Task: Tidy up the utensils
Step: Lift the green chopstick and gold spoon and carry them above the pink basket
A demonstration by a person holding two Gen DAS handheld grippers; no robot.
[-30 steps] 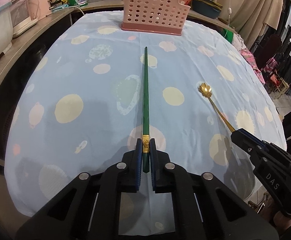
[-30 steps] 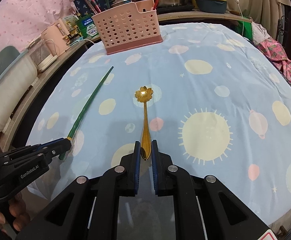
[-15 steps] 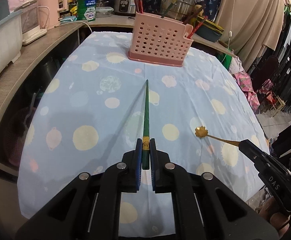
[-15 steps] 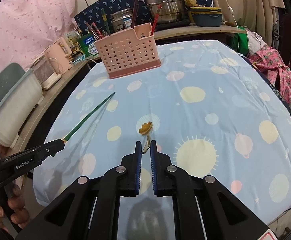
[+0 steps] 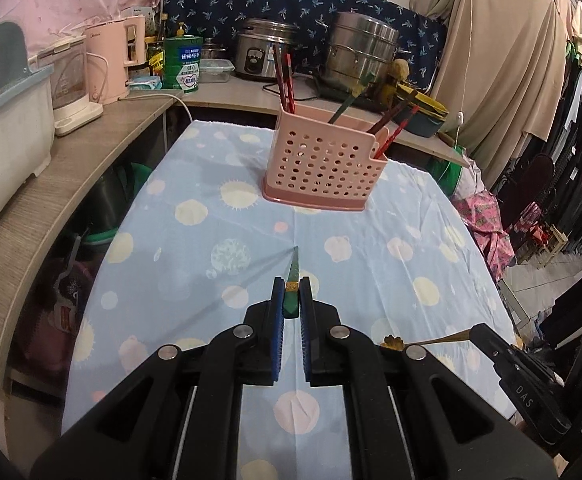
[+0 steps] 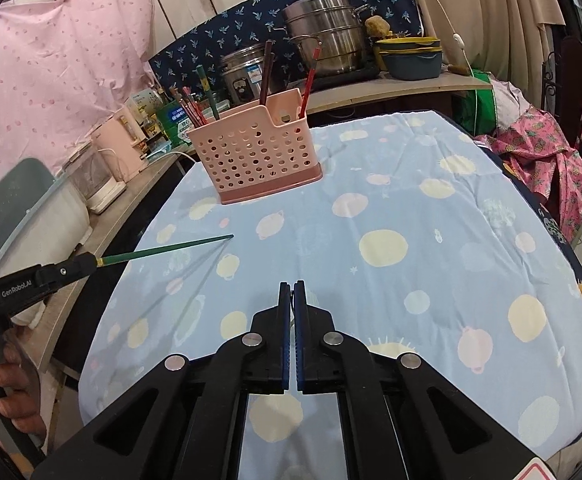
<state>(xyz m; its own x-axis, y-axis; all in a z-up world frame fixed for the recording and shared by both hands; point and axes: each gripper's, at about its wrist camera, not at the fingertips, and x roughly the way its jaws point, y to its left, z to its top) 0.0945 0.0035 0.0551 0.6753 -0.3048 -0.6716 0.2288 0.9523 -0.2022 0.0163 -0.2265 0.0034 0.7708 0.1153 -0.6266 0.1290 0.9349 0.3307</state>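
Note:
A pink perforated utensil holder [image 5: 319,164] [image 6: 259,160] stands at the far end of the table, with red chopsticks and a green one in it. My left gripper [image 5: 291,286] [image 6: 71,266] is shut on the thick end of a green chopstick [image 5: 293,266] [image 6: 167,247], held above the cloth and pointing toward the holder. My right gripper [image 6: 292,292] [image 5: 479,332] is shut on the handle of a gold flower-shaped spoon [image 5: 395,342], which hangs in the air to the right of the left gripper. In the right wrist view the spoon is hidden between the pads.
The table [image 5: 371,264] [image 6: 411,240] wears a light blue spotted cloth. A wooden counter [image 5: 71,168] runs along the left and back, carrying a pink kettle [image 5: 107,64], a green tin, a rice cooker [image 5: 259,48] and steel pots [image 6: 323,36]. Clothes hang at the right.
Both grippers have risen, lifting the green chopstick and the gold spoon off the cloth. The views have tilted up, so the holder and the counter behind it now show fully.

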